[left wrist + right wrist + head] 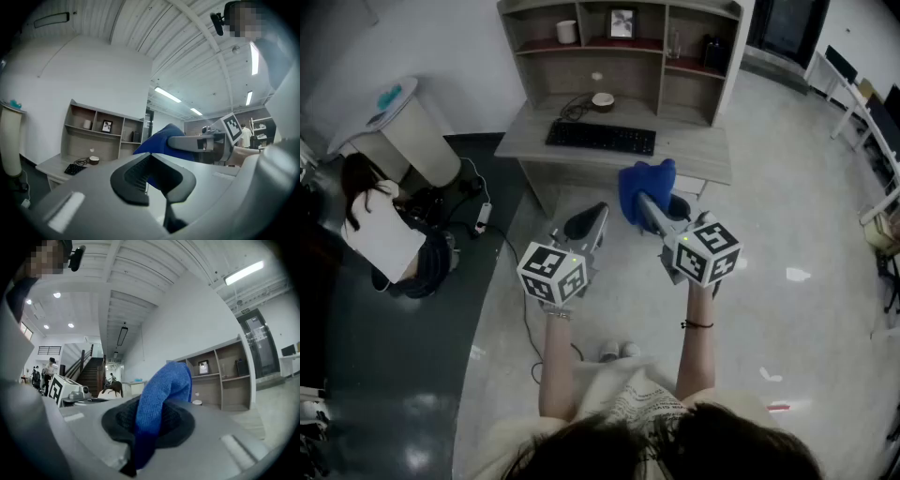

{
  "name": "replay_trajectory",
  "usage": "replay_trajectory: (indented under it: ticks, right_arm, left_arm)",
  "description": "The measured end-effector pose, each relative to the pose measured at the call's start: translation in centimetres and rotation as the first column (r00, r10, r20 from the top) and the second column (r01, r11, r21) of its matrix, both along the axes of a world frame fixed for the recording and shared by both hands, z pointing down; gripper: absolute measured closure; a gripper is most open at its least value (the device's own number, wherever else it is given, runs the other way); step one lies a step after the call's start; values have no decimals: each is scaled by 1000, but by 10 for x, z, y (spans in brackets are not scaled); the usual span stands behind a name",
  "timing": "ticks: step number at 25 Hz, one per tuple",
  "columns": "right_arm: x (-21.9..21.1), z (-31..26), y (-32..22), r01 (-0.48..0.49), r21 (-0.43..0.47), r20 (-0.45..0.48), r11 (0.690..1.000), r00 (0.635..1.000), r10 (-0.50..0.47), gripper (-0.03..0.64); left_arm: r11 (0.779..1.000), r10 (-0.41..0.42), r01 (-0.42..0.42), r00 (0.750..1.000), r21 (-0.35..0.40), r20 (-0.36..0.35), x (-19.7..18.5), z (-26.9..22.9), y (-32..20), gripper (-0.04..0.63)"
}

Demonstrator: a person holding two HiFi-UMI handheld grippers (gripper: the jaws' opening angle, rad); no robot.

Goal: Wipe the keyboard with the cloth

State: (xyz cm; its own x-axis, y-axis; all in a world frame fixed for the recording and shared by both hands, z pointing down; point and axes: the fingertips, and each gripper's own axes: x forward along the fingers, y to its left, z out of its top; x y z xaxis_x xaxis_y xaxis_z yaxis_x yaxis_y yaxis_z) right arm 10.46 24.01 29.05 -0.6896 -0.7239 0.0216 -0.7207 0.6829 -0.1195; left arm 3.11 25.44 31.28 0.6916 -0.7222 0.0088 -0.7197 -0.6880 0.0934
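right gripper (643, 204) jaws clamped on blue cloth (645, 180), cloth bunched above the tips | left gripper (586, 223) jaws pressed together, nothing between | both side by side, near side of desk (703, 161) | keyboard (600, 137) on desk, farther out, apart from cloth

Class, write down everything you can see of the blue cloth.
The blue cloth is soft, knitted-looking fabric, bunched and folded over. The right gripper is shut on one end; the rest bulges out past the jaws. It is held in the air short of the desk, not touching the keyboard.
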Motion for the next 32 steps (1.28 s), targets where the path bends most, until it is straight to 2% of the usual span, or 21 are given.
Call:
replay_trajectory:
  ticks: [15, 23, 32]
  right_arm:
    - [15, -4, 8, 3, 8, 6, 1000, 1000, -3, 557]
    - [33, 3, 11, -9, -9, 23, 1000, 1000, 9, 558]
    - [34, 15, 11, 12, -48, 35, 999, 999, -10, 557]
  left_arm:
    - [1000, -6, 6, 1000, 8, -1, 14, -5, 8, 592]
    - [999, -36, 36, 999, -12, -10, 26, 4, 18, 592]
    - [996, -75, 74, 997, -48, -9, 25, 15, 21, 592]
